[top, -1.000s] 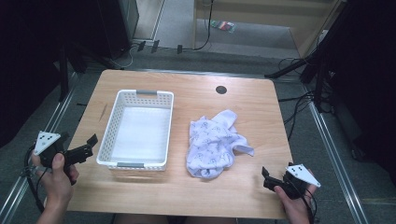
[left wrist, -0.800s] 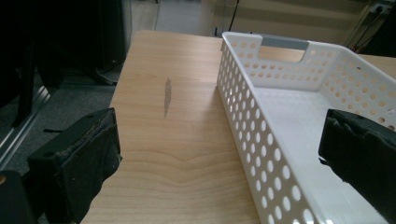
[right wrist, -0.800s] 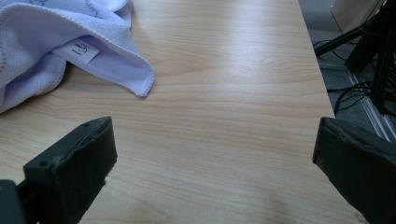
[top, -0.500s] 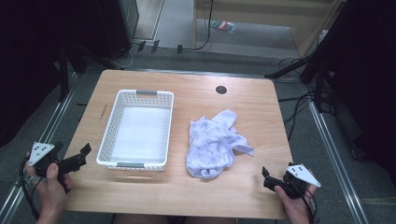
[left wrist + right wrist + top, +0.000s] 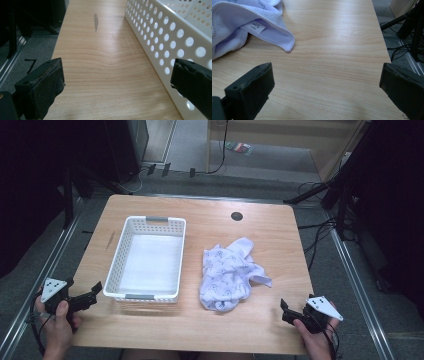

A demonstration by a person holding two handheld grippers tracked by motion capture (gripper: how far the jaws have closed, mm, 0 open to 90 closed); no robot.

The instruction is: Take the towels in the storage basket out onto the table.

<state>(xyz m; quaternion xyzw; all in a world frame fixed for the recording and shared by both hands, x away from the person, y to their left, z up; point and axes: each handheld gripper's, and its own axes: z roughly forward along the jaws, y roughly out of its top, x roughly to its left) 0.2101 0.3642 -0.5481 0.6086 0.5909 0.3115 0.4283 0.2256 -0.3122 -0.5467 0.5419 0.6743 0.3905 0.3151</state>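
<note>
High view
Table (image 5: 210,220): light wood, with a dark round hole (image 5: 237,216) near the far edge.
Basket (image 5: 148,258): white, perforated, nothing in it, on the left half of the table.
Cloth (image 5: 227,276): pale, patterned, crumpled on the table right of the basket, apart from it.
Left gripper (image 5: 90,295): held at the near left corner, just beside the basket's near left corner, jaws apart and holding nothing.
Right gripper (image 5: 284,311): held at the near right corner, near the cloth but not touching it, jaws pointing left.

Left gripper view
Left gripper (image 5: 117,85): jaws wide apart, bare wood between them.
Basket (image 5: 160,32): its holed side wall runs along the right, next to the right jaw.
Table (image 5: 100,62): a dark smear (image 5: 95,22) farther up.

Right gripper view
Right gripper (image 5: 327,85): jaws wide apart, gripping nothing.
Cloth (image 5: 242,27): at upper left, a white label (image 5: 254,26) showing, its hem well ahead of the jaws.
</note>
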